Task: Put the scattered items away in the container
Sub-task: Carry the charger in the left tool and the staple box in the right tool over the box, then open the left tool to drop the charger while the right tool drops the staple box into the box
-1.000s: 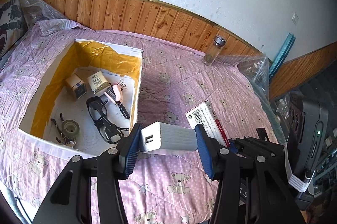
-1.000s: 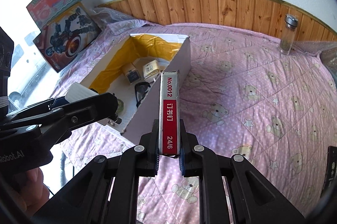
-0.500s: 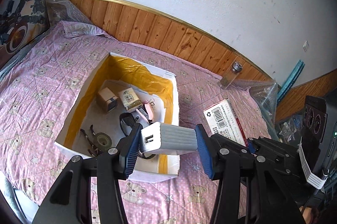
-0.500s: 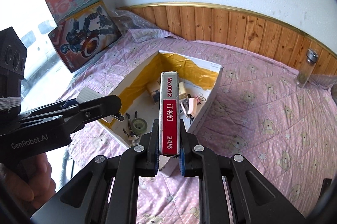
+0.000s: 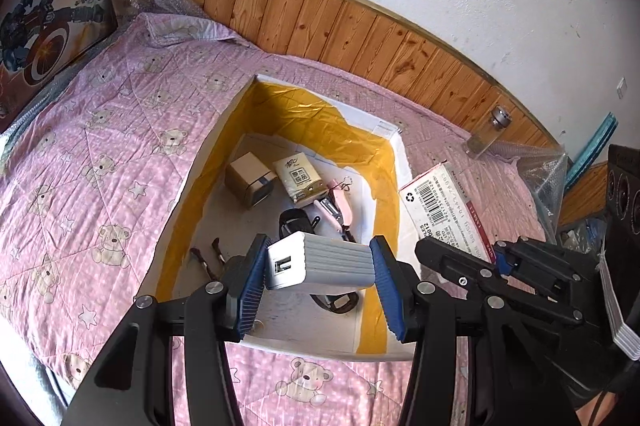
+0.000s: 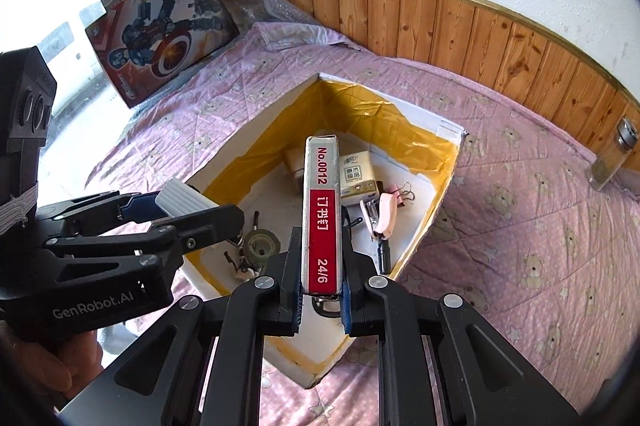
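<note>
My left gripper [image 5: 318,272] is shut on a grey ribbed power bank [image 5: 320,264] and hangs over the near end of the white box with yellow-taped walls [image 5: 320,121]. My right gripper [image 6: 321,300] is shut on a red and white staple box [image 6: 322,209] held on edge above the same white box [image 6: 416,113]. That staple box [image 5: 444,209] also shows at the right in the left wrist view, past the box's right wall. The power bank [image 6: 186,201] appears at the left of the right wrist view.
Inside the box lie a brown carton [image 5: 250,181], a tissue pack [image 5: 300,181], a pink stapler [image 6: 386,211], a tape roll [image 6: 260,246] and black glasses. A glass jar [image 6: 612,157] stands by the wood panelling. Toy boxes [image 6: 160,25] lean at the bed's far left.
Both grippers have moved left with their loads, from beside the box to above it. The box now sits centred under them.
</note>
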Available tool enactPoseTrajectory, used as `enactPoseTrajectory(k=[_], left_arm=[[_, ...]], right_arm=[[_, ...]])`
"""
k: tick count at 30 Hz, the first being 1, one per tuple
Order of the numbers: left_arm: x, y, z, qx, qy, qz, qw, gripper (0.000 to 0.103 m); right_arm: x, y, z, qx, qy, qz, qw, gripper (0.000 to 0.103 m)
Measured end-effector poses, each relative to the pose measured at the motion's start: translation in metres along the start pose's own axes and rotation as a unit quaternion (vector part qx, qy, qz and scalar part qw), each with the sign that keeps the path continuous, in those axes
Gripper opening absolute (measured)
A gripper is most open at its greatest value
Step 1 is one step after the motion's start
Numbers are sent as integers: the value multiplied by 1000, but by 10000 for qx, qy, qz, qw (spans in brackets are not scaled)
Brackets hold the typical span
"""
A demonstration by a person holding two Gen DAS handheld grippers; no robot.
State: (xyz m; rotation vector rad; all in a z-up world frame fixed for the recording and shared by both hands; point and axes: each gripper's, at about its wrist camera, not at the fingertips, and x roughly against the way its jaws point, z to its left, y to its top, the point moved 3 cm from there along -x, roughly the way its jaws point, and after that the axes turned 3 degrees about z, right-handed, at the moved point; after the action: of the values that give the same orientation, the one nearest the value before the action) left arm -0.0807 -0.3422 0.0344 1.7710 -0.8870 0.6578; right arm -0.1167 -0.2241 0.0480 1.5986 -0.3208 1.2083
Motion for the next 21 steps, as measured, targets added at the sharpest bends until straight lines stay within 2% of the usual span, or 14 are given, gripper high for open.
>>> enactPoseTrajectory(k=[8, 21], left_arm=[[-42, 5, 11, -19, 391, 490, 9980, 52], [-72, 10, 22, 39, 474, 826, 9954, 52]], right_arm=[[-43, 17, -8, 135, -39, 394, 9991, 16], [-88, 33, -21, 330, -225, 830, 9958, 17]])
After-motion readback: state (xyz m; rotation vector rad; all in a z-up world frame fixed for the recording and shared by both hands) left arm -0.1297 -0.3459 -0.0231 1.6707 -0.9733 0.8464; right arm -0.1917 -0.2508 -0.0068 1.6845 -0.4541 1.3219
